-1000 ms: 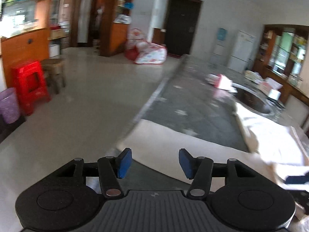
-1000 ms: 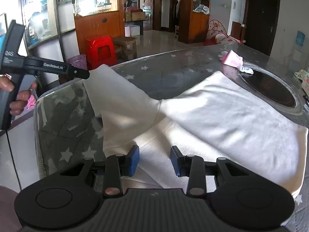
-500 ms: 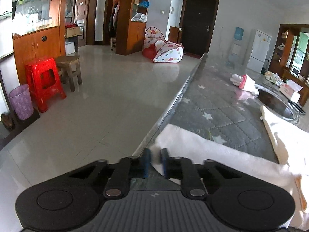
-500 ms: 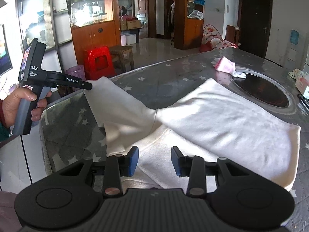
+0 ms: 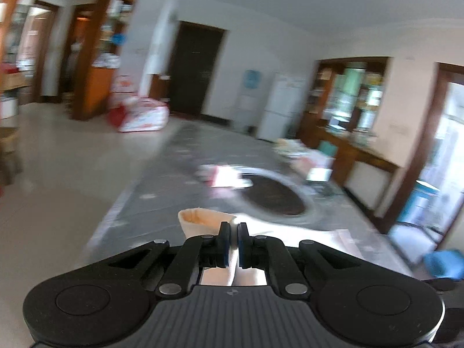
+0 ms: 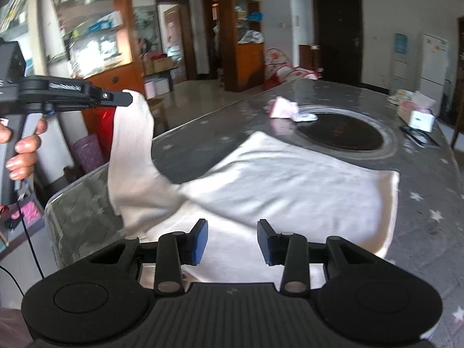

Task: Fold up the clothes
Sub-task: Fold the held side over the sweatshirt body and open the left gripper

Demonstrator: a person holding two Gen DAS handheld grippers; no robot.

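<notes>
One sleeve [image 6: 130,156] of white garment [image 6: 290,191] hangs lifted — pinched by left gripper [image 5: 233,242], cuff seemingly curled; right gripper [image 6: 233,242] spread.

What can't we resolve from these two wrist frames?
- Left wrist: motion blur smears the table; the white garment shows only as its sleeve pinched by the left gripper.
- Right wrist: the garment's near edge is hidden behind the right gripper, which hangs open.
- Right wrist: the left gripper's body is cut off by the frame's left edge.
- Both: shelf contents too small or blurred to identify.
</notes>
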